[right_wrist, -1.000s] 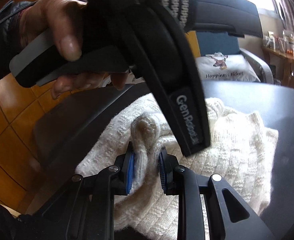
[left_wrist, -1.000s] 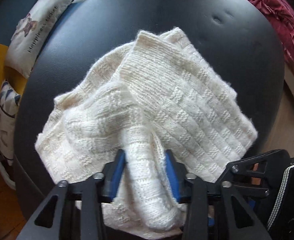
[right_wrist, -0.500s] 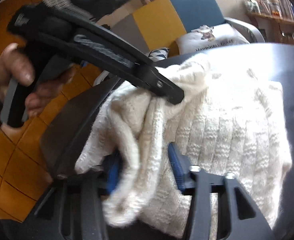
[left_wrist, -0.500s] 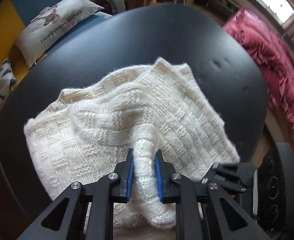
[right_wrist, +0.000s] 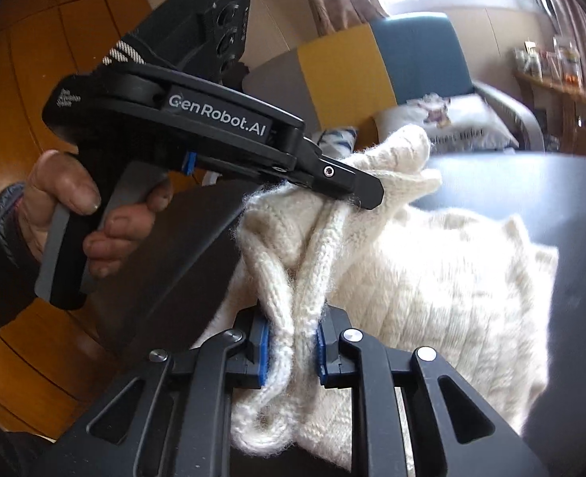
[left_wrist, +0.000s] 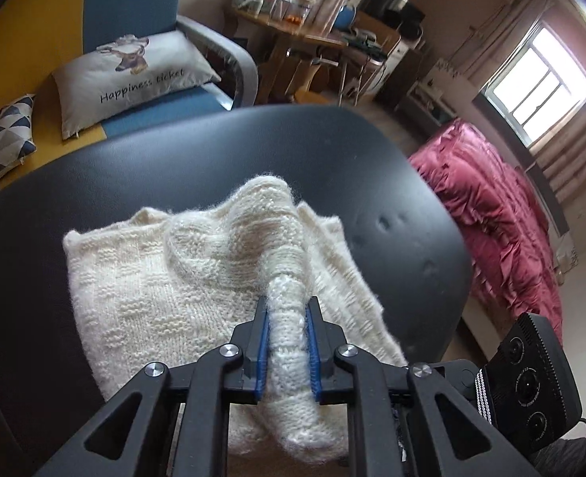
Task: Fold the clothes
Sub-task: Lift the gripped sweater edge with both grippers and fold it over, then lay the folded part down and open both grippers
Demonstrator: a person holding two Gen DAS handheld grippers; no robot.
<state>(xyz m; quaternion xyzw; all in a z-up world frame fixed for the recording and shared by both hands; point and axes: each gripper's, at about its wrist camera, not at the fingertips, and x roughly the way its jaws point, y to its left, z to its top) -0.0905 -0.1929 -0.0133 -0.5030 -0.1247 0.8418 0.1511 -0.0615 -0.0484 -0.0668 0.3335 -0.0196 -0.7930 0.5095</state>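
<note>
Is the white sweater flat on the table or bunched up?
Bunched up. The sweater is pinched by both grippers, left and right, their jaws closing on it.

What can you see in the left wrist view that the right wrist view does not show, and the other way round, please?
Only the left wrist view shows the crimson bedspread, the window beside it and the triangle-patterned cushion.

Only the right wrist view shows the person's hand gripping the left hand-held gripper by its handle, and the wooden panelled wall.

Both show the cream knitted sweater on the black table, the deer-print pillow on the blue chair, and a fold of knit pinched between blue pads, with jaws closing; the right hand-held gripper holds its own fold.
</note>
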